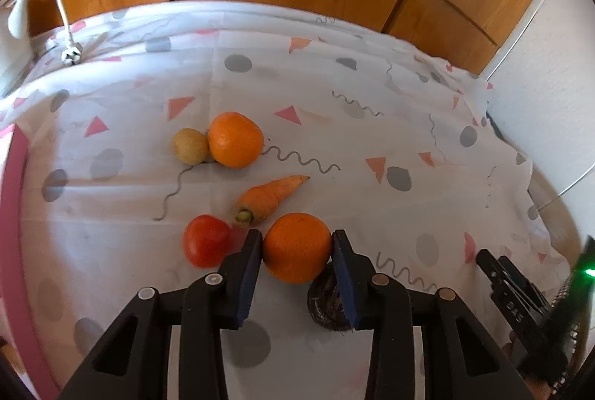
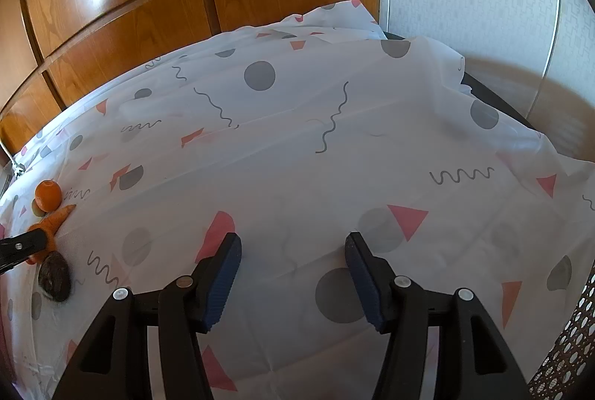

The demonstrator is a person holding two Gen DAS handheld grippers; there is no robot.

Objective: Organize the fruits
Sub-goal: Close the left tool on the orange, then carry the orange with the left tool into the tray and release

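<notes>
With the left claw (image 1: 296,245) clenched on the near orange (image 1: 297,246), lift straight up, clear of carrot (image 1: 271,198) and tomato (image 1: 205,245); the right claw (image 2: 292,256) hangs released.

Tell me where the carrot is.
Left wrist view, centre: the carrot lies on the tablecloth, between the far orange and the near orange, beside the tomato.
</notes>
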